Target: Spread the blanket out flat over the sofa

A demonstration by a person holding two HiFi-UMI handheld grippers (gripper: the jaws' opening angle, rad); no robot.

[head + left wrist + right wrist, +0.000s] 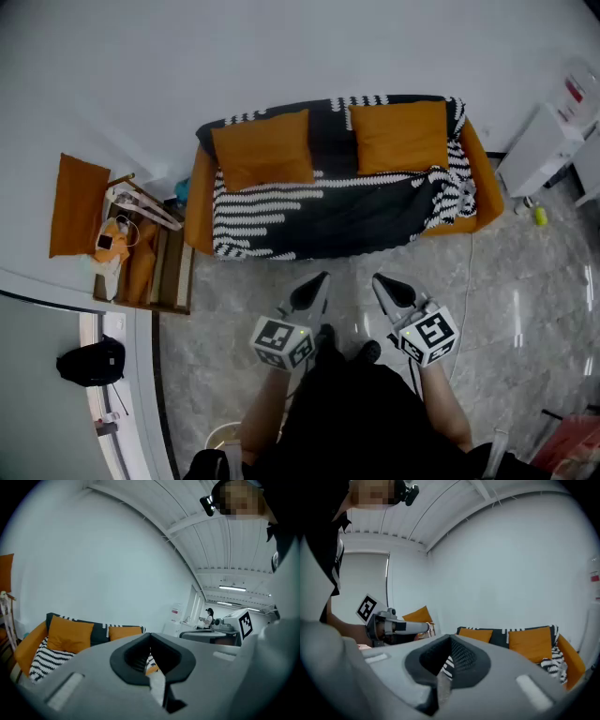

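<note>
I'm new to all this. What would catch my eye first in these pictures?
An orange sofa against the wall, draped with a black-and-white striped blanket and topped by two orange cushions. In front of it, a person holds the left gripper and right gripper, both shut and empty.

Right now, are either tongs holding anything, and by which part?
Nothing: the left tongs and right tongs are shut and empty, away from the blanket on the sofa.

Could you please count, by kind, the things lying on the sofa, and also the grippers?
Orange cushions: 2
Blanket: 1
Grippers: 2, the left gripper and the right gripper
Total: 5
</note>
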